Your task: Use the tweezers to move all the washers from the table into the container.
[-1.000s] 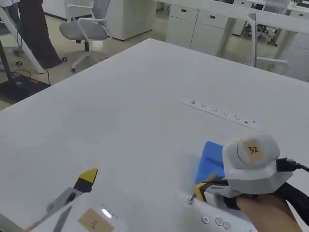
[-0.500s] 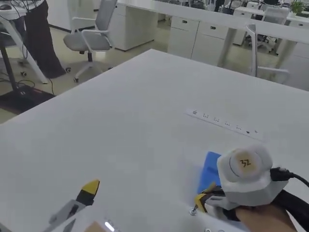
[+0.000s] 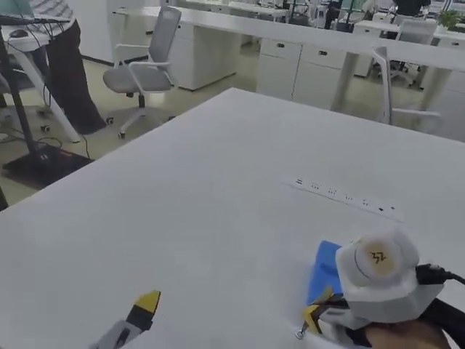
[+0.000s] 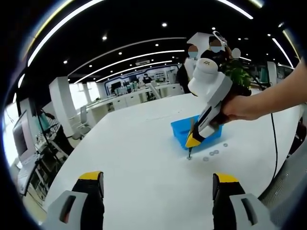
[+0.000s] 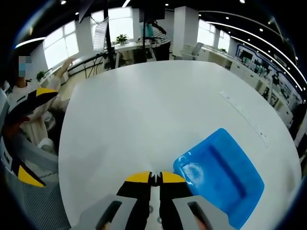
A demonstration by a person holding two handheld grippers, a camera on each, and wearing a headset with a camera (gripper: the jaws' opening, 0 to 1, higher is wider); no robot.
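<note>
My right tongs (image 5: 153,176) are clenched on the tweezers (image 4: 190,152), whose long axis runs steeply down, tips at or just above the table (image 3: 203,203); my left tongs (image 4: 156,178) hang released and empty; the washers (image 4: 211,154) lie flat just beside the blue container (image 5: 225,184), near the tips; they look thin, light, hard and probably slippery, so I'd pinch across one rim.

Head view: the container (image 3: 325,263) sits on the table (image 3: 203,203) at lower right. The right gripper (image 3: 312,318) is just below it in the frame, with tweezers (image 3: 299,334) between its jaws; the left gripper (image 3: 145,305) is at lower left, well apart. A power strip (image 3: 345,198) lies above the container and a chair (image 3: 142,69) is off the table at upper left. Left gripper view: washers (image 4: 211,154) lie just right of the tweezers' tip, below the container.
</note>
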